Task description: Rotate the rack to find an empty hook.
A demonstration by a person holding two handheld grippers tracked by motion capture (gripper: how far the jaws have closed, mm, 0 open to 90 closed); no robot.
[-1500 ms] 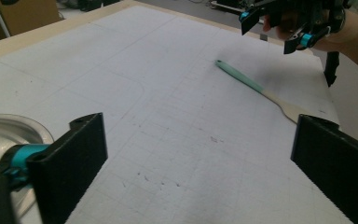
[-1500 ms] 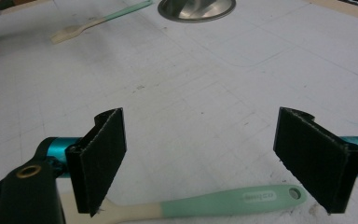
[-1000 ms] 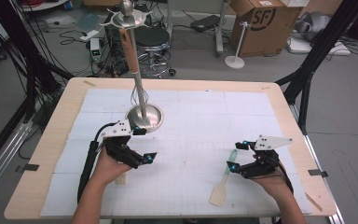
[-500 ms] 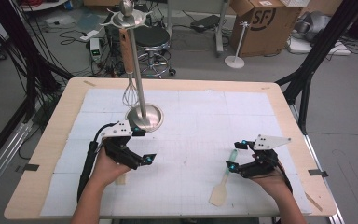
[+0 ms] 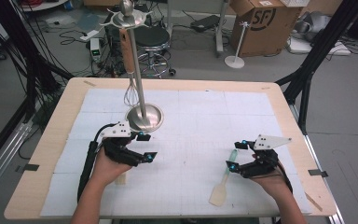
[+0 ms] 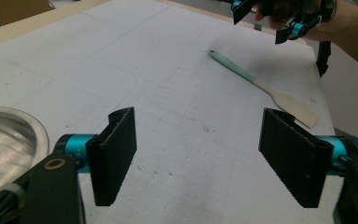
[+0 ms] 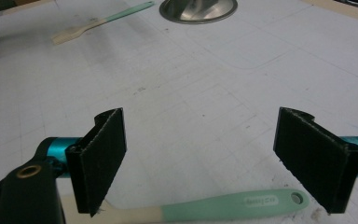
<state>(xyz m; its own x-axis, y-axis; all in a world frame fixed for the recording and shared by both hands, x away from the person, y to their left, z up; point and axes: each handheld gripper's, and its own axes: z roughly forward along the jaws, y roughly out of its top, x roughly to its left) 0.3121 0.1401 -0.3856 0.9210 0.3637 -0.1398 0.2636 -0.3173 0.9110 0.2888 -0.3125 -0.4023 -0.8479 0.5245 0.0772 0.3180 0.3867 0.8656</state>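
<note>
My left gripper [image 5: 145,147] [image 6: 200,121] hovers low over the white mat just in front of the stand's round metal base [image 5: 143,119]. Its jaws have just been closing and stand open with nothing between them. My right gripper [image 5: 236,155] [image 7: 205,119] is open above the mint handle of a spatula [image 5: 221,186] [image 7: 223,205] whose beige blade points toward the table's front edge. That spatula [image 6: 261,84] lies across the mat in the left gripper view, with the right gripper [image 6: 279,18] beyond it. A wooden-handled whisk [image 5: 130,95] hangs from the stand.
A second mint-and-beige spatula [image 7: 98,23] lies by the left hand, its blade [image 5: 120,178] peeking out beside the wrist. The stand's tall pole [image 5: 137,70] rises from the base [image 7: 198,9] [image 6: 4,140]. Cables, a stool and a cardboard box [image 5: 261,18] stand on the floor beyond the table.
The left gripper's jaws stand a little closer together than before. Both hands have stayed where they were.
</note>
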